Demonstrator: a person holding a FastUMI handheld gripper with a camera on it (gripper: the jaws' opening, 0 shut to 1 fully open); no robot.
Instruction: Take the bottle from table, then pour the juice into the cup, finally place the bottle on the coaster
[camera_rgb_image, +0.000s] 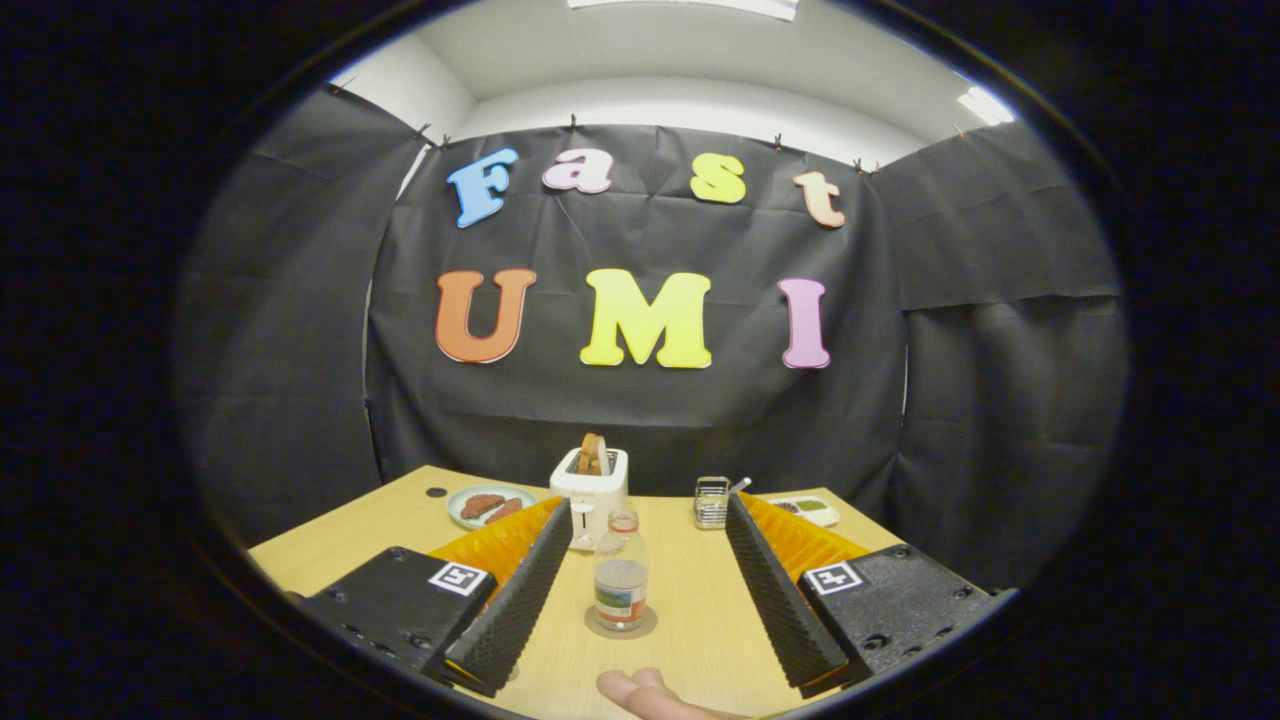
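Bottle (621, 580) stands upright on the coaster (621, 626), between the level hand-held gripper's (648, 530) wide-spread fingers, untouched.

A white toaster (590, 496) stands upright near the far edge of the wooden table (700, 610), with a slice of bread (591, 454) standing up out of its slot. Left of the toaster, near it, lies a pale plate (487, 506) carrying brown pieces of food. Right of the toaster sits a small wire basket (711, 502); further right of the toaster lies a flat white tray (808, 510) with something green on it.
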